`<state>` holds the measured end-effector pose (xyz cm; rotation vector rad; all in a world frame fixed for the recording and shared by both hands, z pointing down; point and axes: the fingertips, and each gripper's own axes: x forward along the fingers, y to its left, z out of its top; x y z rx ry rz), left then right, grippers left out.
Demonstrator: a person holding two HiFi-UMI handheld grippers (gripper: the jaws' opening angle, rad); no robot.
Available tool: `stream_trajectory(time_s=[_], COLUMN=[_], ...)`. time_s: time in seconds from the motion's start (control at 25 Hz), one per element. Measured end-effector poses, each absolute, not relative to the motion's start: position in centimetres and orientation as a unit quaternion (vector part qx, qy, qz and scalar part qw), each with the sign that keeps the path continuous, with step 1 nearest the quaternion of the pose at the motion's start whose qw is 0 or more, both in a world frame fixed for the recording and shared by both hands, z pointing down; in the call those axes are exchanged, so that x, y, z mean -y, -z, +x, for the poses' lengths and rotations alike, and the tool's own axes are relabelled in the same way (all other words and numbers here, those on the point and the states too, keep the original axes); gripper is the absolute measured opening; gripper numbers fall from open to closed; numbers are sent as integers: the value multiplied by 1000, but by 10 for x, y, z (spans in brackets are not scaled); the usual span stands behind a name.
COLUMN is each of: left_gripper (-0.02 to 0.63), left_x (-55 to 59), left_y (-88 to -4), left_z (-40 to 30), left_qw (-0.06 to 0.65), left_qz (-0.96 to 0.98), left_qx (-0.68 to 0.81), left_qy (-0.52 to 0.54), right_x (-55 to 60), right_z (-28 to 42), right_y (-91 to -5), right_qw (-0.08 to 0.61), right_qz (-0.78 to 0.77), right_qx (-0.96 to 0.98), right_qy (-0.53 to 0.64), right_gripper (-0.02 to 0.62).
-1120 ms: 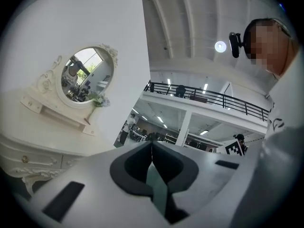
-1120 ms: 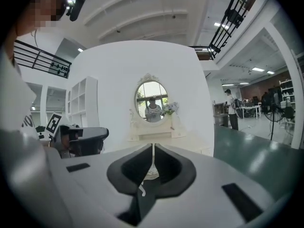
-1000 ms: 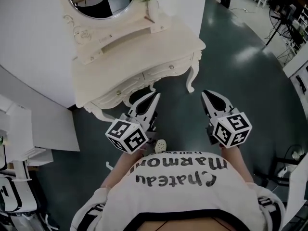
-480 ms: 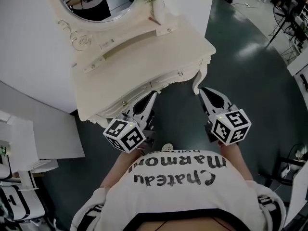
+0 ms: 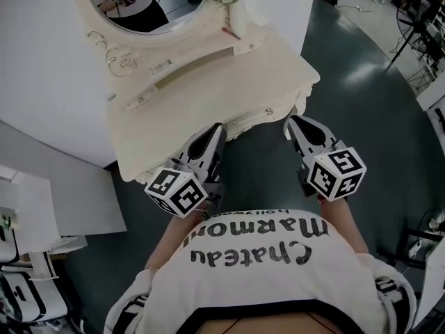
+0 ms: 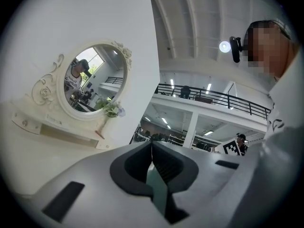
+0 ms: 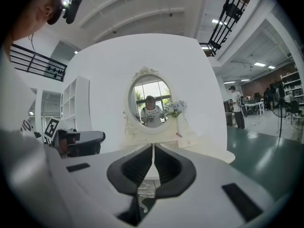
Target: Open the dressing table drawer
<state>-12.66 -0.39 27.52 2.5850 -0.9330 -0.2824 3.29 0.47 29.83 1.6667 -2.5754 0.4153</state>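
While shut, right gripper (image 5: pixel 291 122) near drawer (image 5: pixel 259 117)

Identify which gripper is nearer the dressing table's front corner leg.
The right gripper: its tip lies beside that leg, while the left gripper points at the table front, further along.

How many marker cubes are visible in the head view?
2. One black-and-white marker cube rides the left gripper near the cream dressing table; the other rides the right gripper over dark floor. None seems hidden.
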Motion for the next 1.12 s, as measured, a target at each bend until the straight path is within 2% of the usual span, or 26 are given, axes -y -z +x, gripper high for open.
stream_trajectory(time_s=[0.4,0.52,1.12], left_gripper=[23,23,23], left_x=[8,15,133], left_y=[-297,-296,-292], left_z=[-123,-125,-132], left_qw=[218,206,203], left_qz=[924,922,888], left_qx=[304,314,397], left_qy=[86,94,110], right_x=[1,13,159], right_z=[14,17,22], right_y=[-333,-331,-336], right_qw=[44,41,54], right_qz=[519,518,460], right_qx=[836,838,869], right_qy=[-175,-168,-176], right_gripper=[31,31,31])
